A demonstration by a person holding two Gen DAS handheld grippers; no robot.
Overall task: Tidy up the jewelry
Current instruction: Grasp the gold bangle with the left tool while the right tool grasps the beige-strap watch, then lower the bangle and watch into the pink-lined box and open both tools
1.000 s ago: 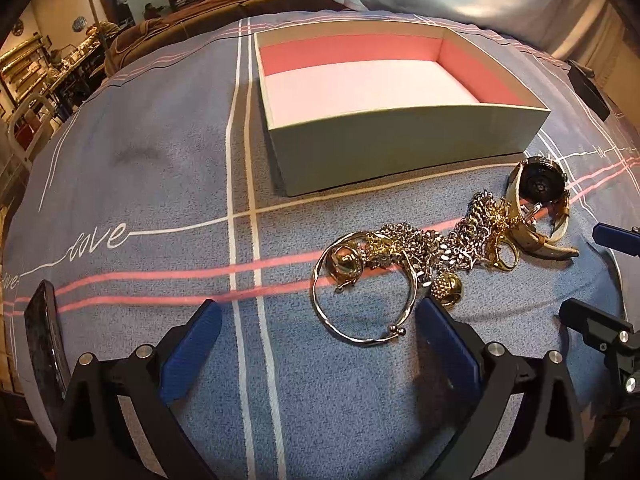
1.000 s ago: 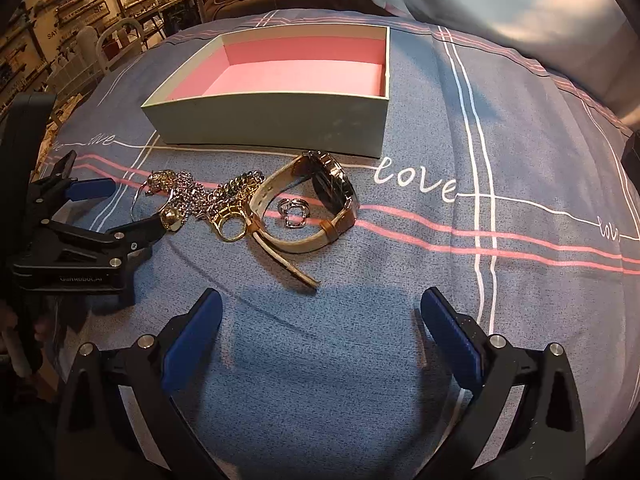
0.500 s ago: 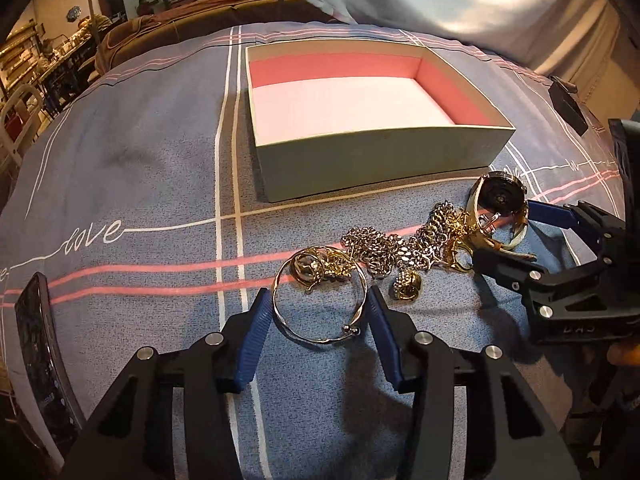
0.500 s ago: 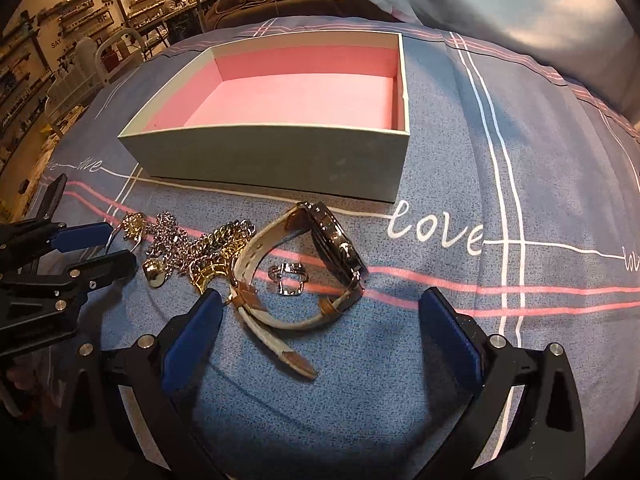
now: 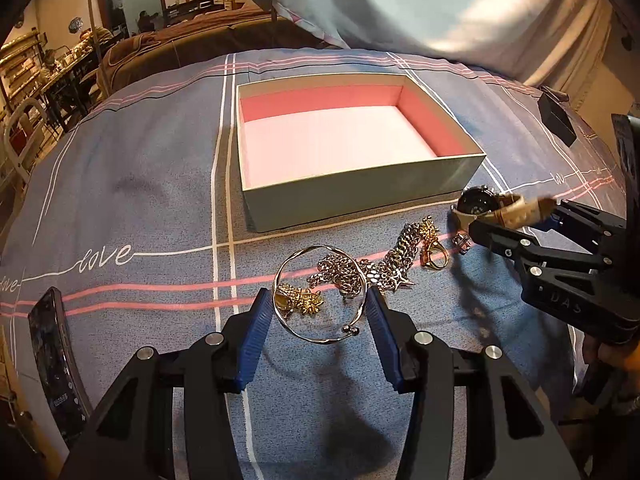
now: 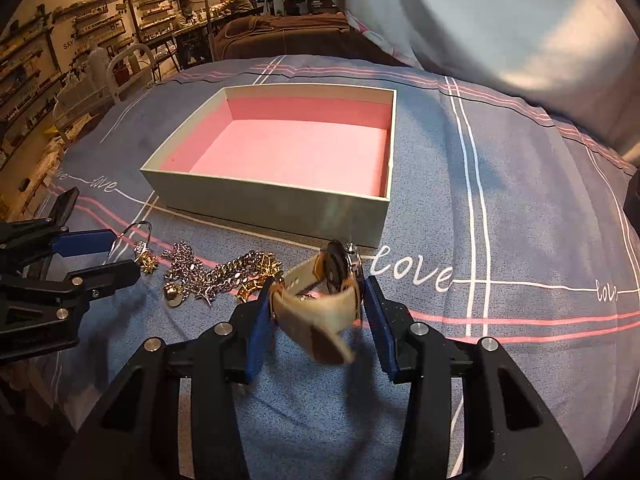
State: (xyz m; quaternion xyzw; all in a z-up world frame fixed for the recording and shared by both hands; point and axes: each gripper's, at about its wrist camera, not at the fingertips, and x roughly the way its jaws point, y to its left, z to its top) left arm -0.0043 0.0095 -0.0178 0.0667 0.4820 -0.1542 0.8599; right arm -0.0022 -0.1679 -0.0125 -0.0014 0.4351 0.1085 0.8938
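A blue-grey bedsheet with pink and white stripes covers the bed. On it rest an open pink-lined box, tangled chains, a gold ring and a phone.

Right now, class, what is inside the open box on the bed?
The box shows only its pink lining; no jewelry lies in it. In both views the near wall hides a strip of the floor just behind it, so that strip cannot be checked.
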